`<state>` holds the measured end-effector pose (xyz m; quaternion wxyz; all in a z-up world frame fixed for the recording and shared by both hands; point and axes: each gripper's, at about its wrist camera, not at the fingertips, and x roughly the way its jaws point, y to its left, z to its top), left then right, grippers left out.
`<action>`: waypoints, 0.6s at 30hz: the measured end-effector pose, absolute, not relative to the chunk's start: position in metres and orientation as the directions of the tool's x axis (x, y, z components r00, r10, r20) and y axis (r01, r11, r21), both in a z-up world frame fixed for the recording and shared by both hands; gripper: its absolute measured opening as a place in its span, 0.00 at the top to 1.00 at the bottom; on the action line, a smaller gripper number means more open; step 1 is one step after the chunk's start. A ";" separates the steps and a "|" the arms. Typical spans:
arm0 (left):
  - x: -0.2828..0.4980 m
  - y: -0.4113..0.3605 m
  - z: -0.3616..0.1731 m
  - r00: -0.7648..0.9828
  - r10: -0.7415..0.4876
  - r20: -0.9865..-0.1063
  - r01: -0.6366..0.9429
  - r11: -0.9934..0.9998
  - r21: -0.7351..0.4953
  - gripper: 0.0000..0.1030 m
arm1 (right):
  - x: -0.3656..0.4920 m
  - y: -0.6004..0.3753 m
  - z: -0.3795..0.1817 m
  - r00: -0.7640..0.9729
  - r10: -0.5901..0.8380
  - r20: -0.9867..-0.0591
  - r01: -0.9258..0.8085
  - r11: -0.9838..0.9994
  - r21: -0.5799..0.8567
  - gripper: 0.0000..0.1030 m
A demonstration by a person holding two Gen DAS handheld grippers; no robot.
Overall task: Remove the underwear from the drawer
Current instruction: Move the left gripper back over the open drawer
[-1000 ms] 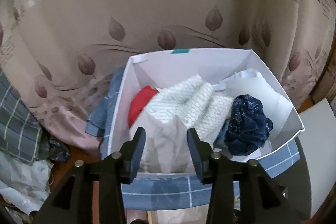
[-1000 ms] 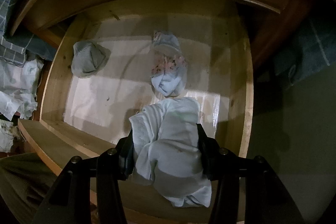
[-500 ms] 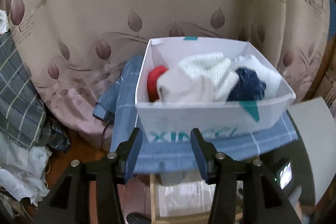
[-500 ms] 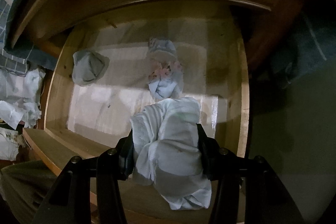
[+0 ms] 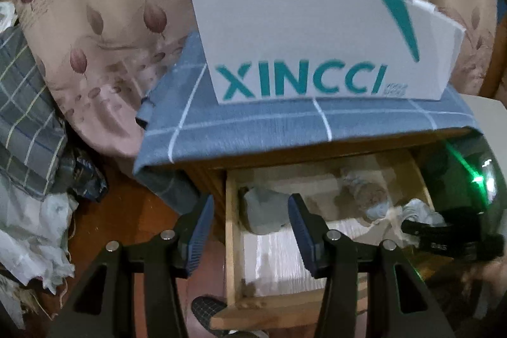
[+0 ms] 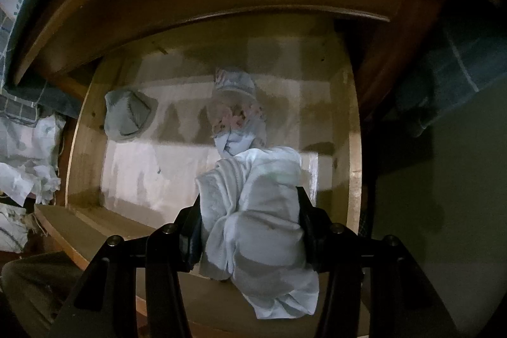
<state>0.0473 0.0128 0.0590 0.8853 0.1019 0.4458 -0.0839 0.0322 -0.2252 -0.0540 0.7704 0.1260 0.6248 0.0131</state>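
Observation:
My right gripper (image 6: 250, 208) is shut on a pale white bundle of underwear (image 6: 256, 211) and holds it above the front of the open wooden drawer (image 6: 353, 167). Two more bundles lie in the drawer: a grey one (image 6: 128, 114) at the left and a floral one (image 6: 237, 113) in the middle. My left gripper (image 5: 252, 220) is open and empty, above the drawer's left wall (image 5: 233, 230), with the grey bundle (image 5: 264, 211) just beyond its fingers. The right gripper (image 5: 443, 235) with the white bundle shows at the right of the left wrist view.
A white XINCCI box (image 5: 317, 46) full of clothes stands on a blue checked cloth (image 5: 253, 129) on top of the cabinet. A leaf-patterned curtain (image 5: 104, 21) hangs behind. Plaid fabric (image 5: 25, 116) and crumpled white cloth (image 5: 31, 230) lie at the left on the floor.
My left gripper has dropped from above the white box down to the drawer, still open. My right gripper has kept the white bundle and barely moved over the drawer.

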 end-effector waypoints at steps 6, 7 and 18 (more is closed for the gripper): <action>0.052 0.020 0.017 0.559 -0.045 -0.828 0.162 0.985 0.056 0.52 | 0.030 -0.229 -0.048 0.252 0.179 -0.951 0.148 0.964 0.221 0.54; 0.052 0.020 0.013 0.552 -0.039 -0.833 0.166 0.984 0.063 0.52 | 0.030 -0.229 -0.047 0.257 0.177 -0.950 0.148 0.964 0.220 0.54; 0.055 0.027 0.009 0.560 -0.052 -0.827 0.173 0.984 0.054 0.52 | 0.031 -0.204 -0.027 0.317 0.162 -0.935 0.035 0.983 0.182 0.54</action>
